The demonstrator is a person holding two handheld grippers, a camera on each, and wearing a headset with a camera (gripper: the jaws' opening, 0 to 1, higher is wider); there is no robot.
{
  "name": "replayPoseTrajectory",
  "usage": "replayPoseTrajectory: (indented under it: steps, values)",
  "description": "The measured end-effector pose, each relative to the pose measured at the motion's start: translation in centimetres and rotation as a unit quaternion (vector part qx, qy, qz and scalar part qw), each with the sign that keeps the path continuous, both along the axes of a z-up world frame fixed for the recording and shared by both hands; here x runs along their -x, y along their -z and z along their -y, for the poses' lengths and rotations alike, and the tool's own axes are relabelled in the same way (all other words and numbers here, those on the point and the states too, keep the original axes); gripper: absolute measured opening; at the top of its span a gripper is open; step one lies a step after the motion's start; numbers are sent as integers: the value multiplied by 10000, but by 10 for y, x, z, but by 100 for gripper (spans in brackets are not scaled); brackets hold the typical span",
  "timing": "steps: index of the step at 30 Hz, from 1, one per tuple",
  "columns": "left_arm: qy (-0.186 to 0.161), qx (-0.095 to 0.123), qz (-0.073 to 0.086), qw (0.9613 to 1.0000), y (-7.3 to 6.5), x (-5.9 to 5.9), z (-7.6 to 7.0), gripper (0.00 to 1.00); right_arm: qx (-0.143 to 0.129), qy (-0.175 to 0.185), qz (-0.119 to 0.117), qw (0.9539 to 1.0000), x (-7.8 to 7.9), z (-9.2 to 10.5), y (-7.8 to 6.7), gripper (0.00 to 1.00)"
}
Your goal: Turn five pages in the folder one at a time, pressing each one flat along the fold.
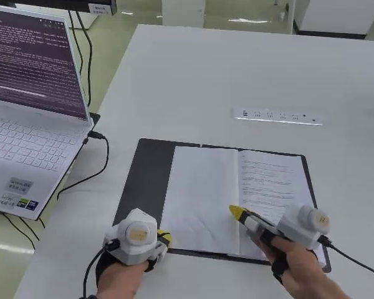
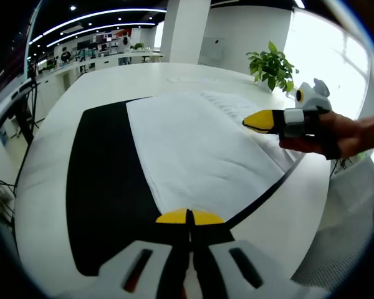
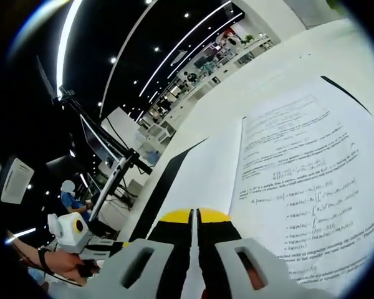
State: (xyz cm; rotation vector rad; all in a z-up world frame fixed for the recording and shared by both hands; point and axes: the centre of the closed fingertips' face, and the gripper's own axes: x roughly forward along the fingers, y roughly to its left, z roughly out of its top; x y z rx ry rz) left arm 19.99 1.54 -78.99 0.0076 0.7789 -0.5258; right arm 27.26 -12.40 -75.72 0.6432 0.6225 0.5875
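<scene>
The black folder (image 1: 148,174) lies open on the white table, with a blank turned page (image 1: 201,193) on its left half and a printed page (image 1: 271,184) on its right half. My right gripper (image 1: 235,212) is shut with its yellow tips resting near the fold at the lower part of the pages; in the right gripper view the right gripper (image 3: 194,216) lies along the fold between blank page and printed page (image 3: 299,180). My left gripper (image 1: 163,238) is shut at the folder's front edge, and in the left gripper view the left gripper (image 2: 189,217) sits over the black cover (image 2: 106,187).
An open white laptop (image 1: 31,106) stands at the left with cables (image 1: 90,168) running past the folder's left side. A white power strip (image 1: 278,116) lies beyond the folder. A potted plant (image 2: 271,65) shows at the table's far side in the left gripper view.
</scene>
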Motion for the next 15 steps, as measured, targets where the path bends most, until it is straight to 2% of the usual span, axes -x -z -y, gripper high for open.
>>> replayPoseTrajectory:
  steps: [7,11,12,13,15]
  values:
    - [-14,-37,21,10000,2,-1,0,0,-11,258,2,9997,-34,7,3,0]
    - [4,-28,-6,10000,1,-1,0,0,166,203,-150,9995,-41,7,17,0]
    - [1,-26,-12,10000,1,-1,0,0,93,134,-72,9998,-44,7,16,0]
    - [1,-30,-10,10000,1,-1,0,0,22,208,-142,9997,-45,8,17,0]
    - [-22,-32,5,10000,1,-1,0,0,-10,181,-128,9998,-46,9,17,0]
